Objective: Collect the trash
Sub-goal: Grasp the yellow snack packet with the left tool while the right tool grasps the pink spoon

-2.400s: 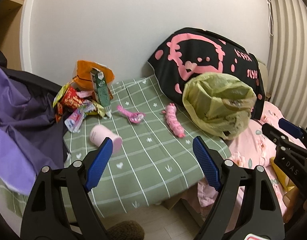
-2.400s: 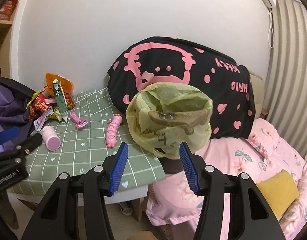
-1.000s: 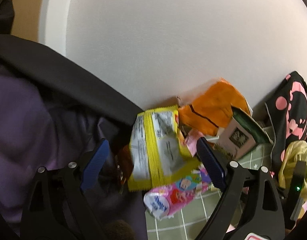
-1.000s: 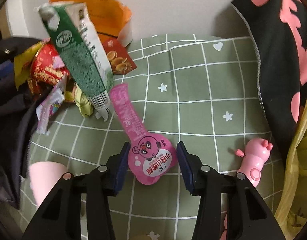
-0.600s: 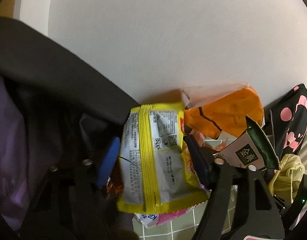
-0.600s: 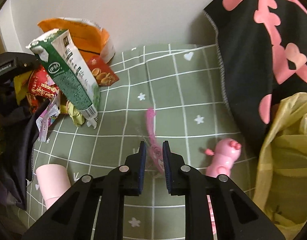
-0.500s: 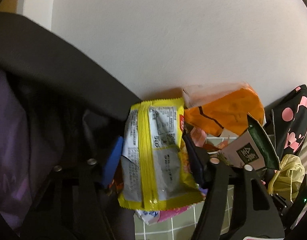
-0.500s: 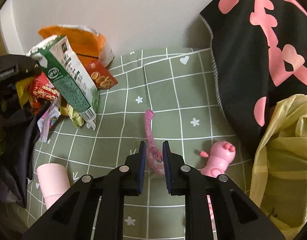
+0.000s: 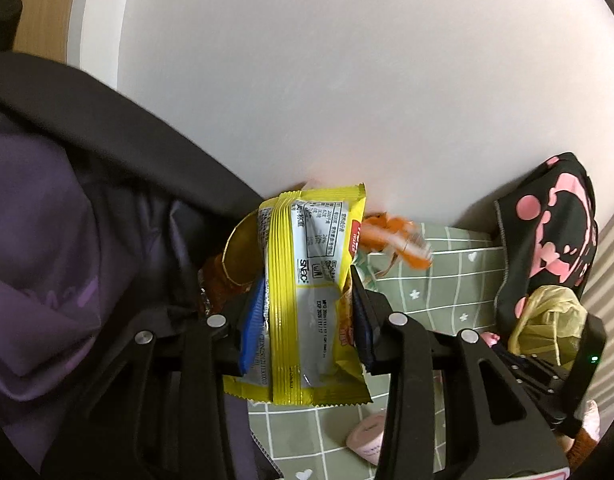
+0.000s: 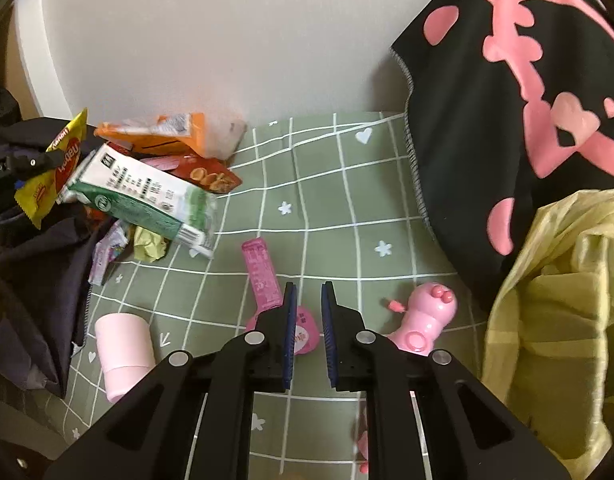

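**A:** Trash first: the yellow snack packet (image 9: 311,240) is now off the pile. The left gripper (image 9: 305,300) has its fingers clamped on the packet's two sides, where a second ago they stood spread around it.

**B:** And the right gripper (image 10: 307,300)?

**A:** Its fingers are nearly pressed together. The round end of the pink sachet (image 10: 261,276) sits in the slit, and its tail runs ahead and left of the tips. It looks pinched, and it has turned from edge-on to flat.

**B:** So two pieces are in hand?

**A:** Probably. The yellow bag (image 10: 567,300) gapes to the right of the right fingers, so dropping them in looks next. The green carton (image 10: 147,196) has tipped over, far left of the tips on the surface (image 10: 347,200).
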The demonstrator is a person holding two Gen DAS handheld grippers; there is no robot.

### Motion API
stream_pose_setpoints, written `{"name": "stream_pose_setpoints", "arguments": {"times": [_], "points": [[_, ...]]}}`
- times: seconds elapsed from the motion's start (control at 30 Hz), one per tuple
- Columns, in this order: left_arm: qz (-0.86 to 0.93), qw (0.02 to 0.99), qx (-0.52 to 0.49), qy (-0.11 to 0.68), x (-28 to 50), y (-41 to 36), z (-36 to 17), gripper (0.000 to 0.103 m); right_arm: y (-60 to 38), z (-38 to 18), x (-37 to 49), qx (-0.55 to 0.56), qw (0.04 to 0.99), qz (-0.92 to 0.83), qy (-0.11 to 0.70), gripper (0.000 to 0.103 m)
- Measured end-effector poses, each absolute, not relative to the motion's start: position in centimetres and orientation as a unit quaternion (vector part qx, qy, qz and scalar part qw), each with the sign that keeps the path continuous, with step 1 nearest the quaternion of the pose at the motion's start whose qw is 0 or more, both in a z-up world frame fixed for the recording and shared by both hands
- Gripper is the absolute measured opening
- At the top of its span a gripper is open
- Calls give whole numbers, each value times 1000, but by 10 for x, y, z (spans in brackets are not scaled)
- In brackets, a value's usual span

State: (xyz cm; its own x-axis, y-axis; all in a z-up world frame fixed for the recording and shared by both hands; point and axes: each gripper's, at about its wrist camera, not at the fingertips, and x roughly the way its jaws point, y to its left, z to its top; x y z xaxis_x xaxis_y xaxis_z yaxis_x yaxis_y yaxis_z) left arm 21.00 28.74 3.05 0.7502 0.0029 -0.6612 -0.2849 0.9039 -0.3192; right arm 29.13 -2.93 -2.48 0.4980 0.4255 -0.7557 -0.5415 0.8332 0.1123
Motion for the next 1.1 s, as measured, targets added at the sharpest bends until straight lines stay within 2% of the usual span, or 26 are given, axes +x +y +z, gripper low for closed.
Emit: {"name": "stream_pose_setpoints", "arguments": {"times": [0.03,0.07,0.13,0.6,0.67,0.73,0.9,1.1], "points": [[76,913,-206,344,210,286,32,36,-29,-27,291,-65,861,287,415,19],[73,913,-207,343,206,284,32,36,-29,-30,288,-60,859,293,415,37],[69,914,-208,342,203,288,32,36,-24,-37,288,-56,856,300,418,55],[53,915,-204,344,224,282,27,37,8,-82,296,-131,832,260,472,55],[51,916,-205,341,227,282,30,37,9,-81,297,-134,830,265,473,43],[47,918,-205,337,229,282,34,37,11,-78,298,-143,832,256,470,24],[31,925,-194,324,238,273,46,37,9,-66,303,-146,835,252,468,18],[9,934,-181,309,245,259,54,37,-1,-41,309,-131,843,267,448,17]]}}
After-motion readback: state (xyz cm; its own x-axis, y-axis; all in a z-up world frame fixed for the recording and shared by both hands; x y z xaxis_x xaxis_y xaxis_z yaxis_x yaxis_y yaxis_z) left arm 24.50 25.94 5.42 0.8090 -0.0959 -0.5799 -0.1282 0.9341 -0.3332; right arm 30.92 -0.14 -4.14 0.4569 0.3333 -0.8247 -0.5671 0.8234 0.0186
